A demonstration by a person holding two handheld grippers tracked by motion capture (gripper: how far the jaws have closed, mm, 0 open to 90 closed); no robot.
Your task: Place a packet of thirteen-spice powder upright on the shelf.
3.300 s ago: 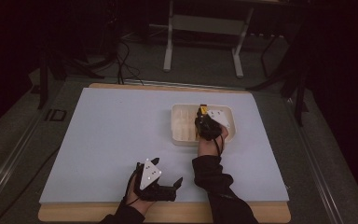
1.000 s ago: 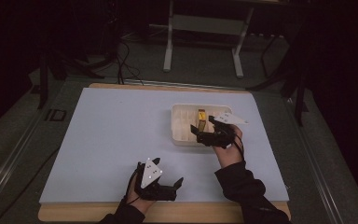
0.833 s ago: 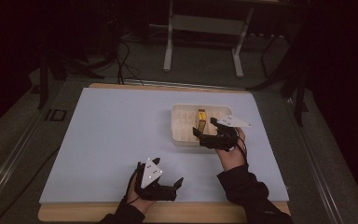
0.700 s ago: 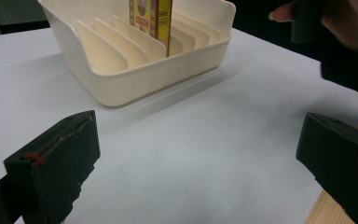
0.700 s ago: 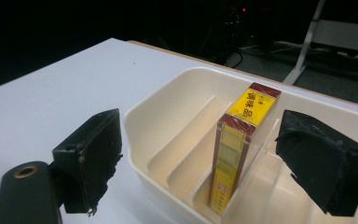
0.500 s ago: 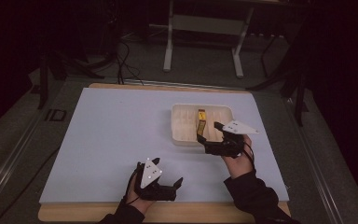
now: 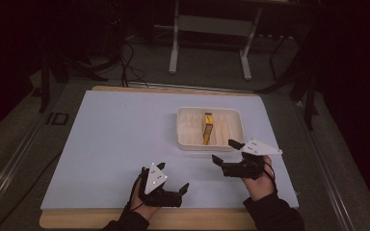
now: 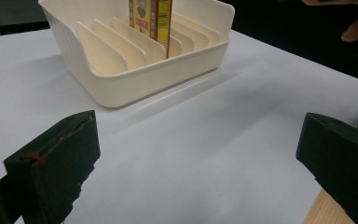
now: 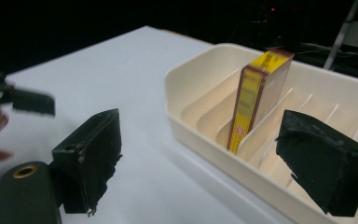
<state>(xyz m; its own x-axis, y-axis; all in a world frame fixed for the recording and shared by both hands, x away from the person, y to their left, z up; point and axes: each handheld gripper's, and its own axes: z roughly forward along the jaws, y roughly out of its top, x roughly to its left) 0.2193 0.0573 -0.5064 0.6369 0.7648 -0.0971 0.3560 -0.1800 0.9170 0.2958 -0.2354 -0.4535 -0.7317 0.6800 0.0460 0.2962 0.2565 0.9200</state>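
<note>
Upright in a middle slot of the cream rack (image 7: 187, 130) on the table's (image 7: 106, 139) right half stands a yellow box (image 7: 207, 128) with brown edges, its print too blurred to read, while the right gripper (image 7: 227, 155) just beside the rack and the left gripper (image 7: 172, 177) near the front edge both gape empty.

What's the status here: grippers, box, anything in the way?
Left gripper open, empty, near table's front edge. Right gripper open, empty, just short of the rack. Yellow box upright in a rack slot. Nothing in the way.
</note>
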